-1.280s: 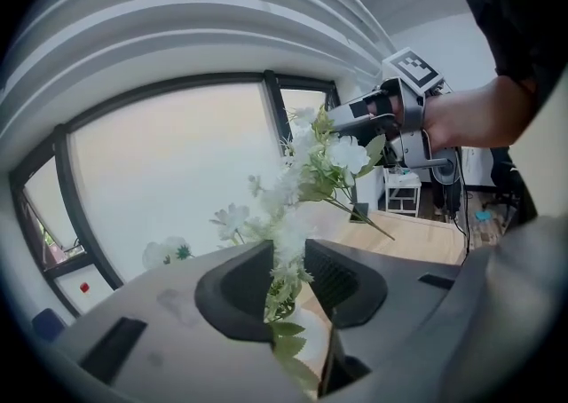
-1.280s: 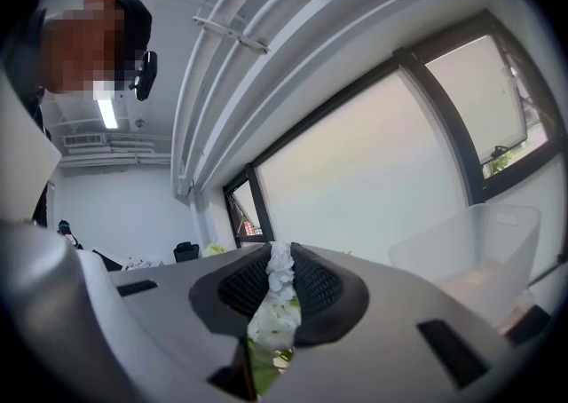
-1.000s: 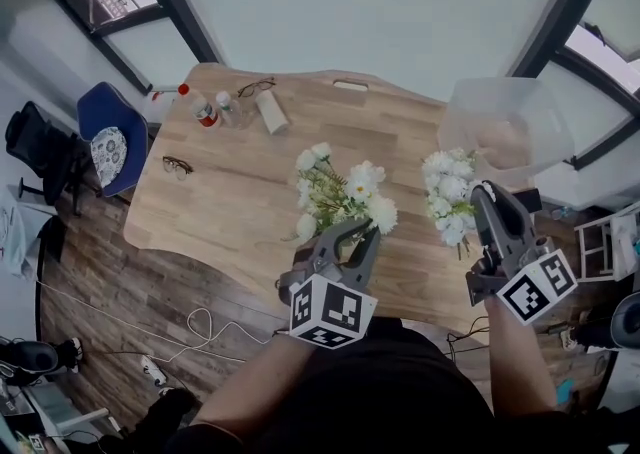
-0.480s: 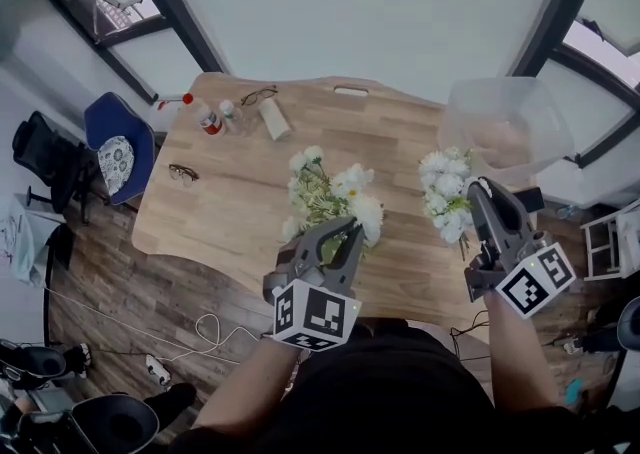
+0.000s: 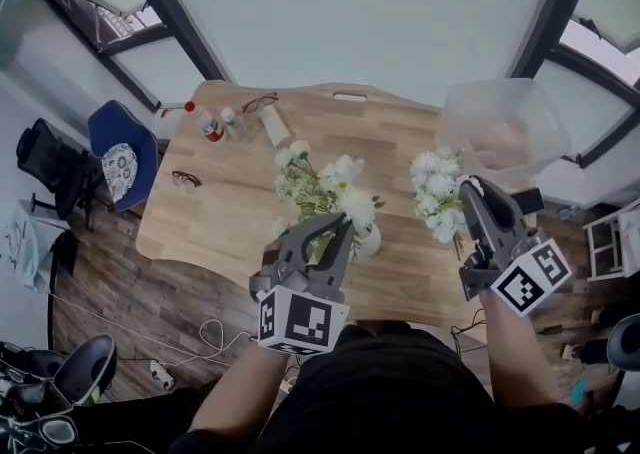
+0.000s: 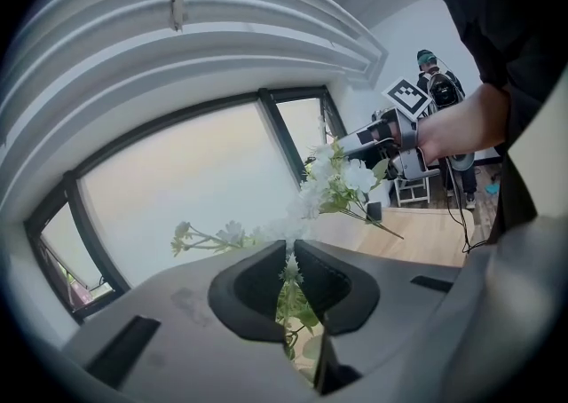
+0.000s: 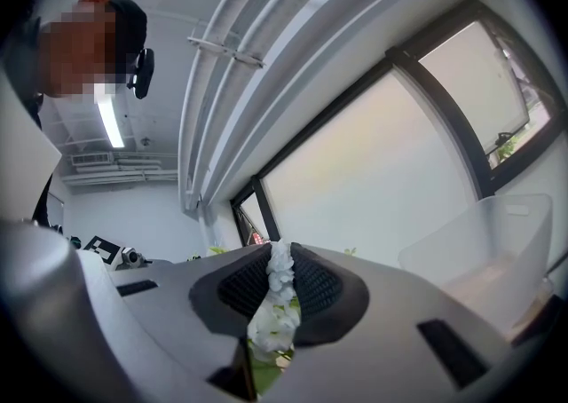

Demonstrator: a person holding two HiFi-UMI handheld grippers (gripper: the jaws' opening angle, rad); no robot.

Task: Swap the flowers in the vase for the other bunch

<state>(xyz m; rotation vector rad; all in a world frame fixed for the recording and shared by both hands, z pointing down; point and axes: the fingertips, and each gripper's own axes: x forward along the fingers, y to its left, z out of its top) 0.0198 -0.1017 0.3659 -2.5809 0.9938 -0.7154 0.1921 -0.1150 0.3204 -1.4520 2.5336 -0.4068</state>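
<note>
Flower bunch (image 5: 318, 187) gripped by left hand-held gripper (image 5: 338, 225), second bunch (image 5: 435, 204) by right hand-held gripper (image 5: 469, 187), one vase (image 5: 369, 240)

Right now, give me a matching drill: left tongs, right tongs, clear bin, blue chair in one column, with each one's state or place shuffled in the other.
1. left tongs
2. right tongs
3. clear bin
4. blue chair

a. shut on the bin-side bunch
b. shut on the mid-table bunch
c. on the floor, left of the table
d. at the table's far right corner

Pairs: 1-b, 2-a, 3-d, 4-c
</note>
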